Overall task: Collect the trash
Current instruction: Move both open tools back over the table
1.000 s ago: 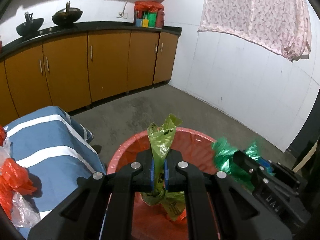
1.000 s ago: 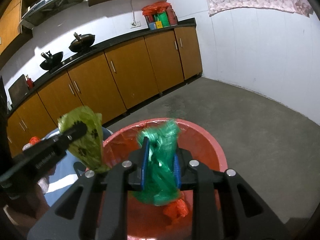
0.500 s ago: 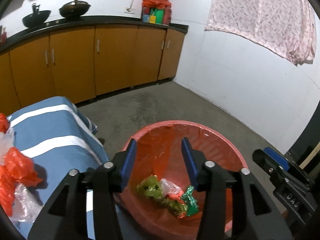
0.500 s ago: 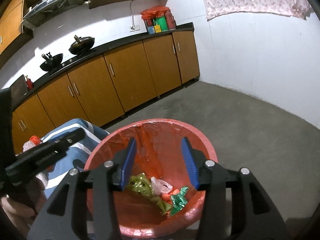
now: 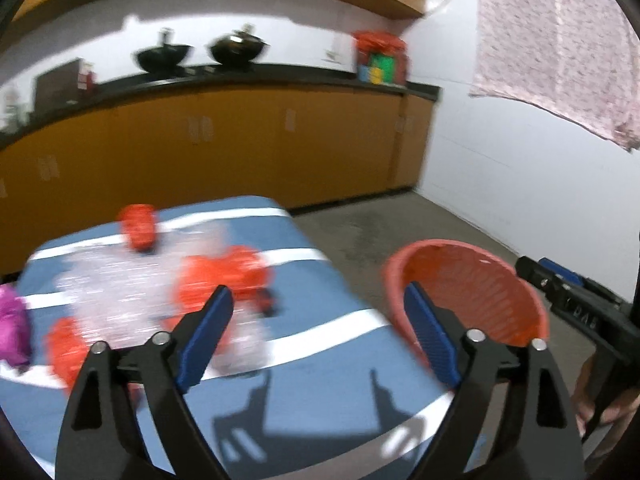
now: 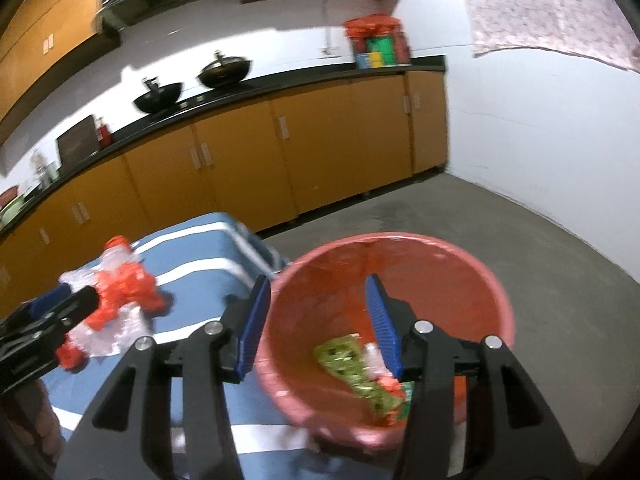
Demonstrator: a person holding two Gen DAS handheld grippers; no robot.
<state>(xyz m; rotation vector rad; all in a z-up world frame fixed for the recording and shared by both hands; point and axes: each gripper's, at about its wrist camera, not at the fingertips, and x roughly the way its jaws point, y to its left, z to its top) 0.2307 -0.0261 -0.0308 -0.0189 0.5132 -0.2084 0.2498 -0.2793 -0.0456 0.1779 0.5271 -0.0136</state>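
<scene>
**Blue pads apart, both tools empty over desk and bin**

Blue-padded and black-framed, my left tool (image 5: 318,336) pointed forward and somewhat downward over the blue-and-white striped desk (image 5: 320,412), with the orange wrappers (image 5: 220,280) and clear plastic (image 5: 120,292) lying blurred on the cloth just beyond its left finger. My right tool (image 6: 318,326) pointed down at a similar slant, straddling the near-left rim of the red bin (image 6: 500,304), its left finger outside the wall and its right finger over the bin's inside.

A second before, my left tool had been clamped on a yellow-green bag and my right on a green one, both above the bin. Half a second before, both had let go and the bags lay at the bottom. Since then my left view had swung away from the bin toward the desk, so the bin sat off to the right there.

My left tool's jaws were opening, already spread wide, with nothing between them. My right tool's jaws stood partly apart, gripping nothing, though the bin's rim passed between them in the view. The yellow-green bag (image 6: 348,364) lay inside the bin, beside pale and orange scraps. More trash stayed on the desk, including a magenta piece (image 5: 12,332) at its left edge.
</scene>
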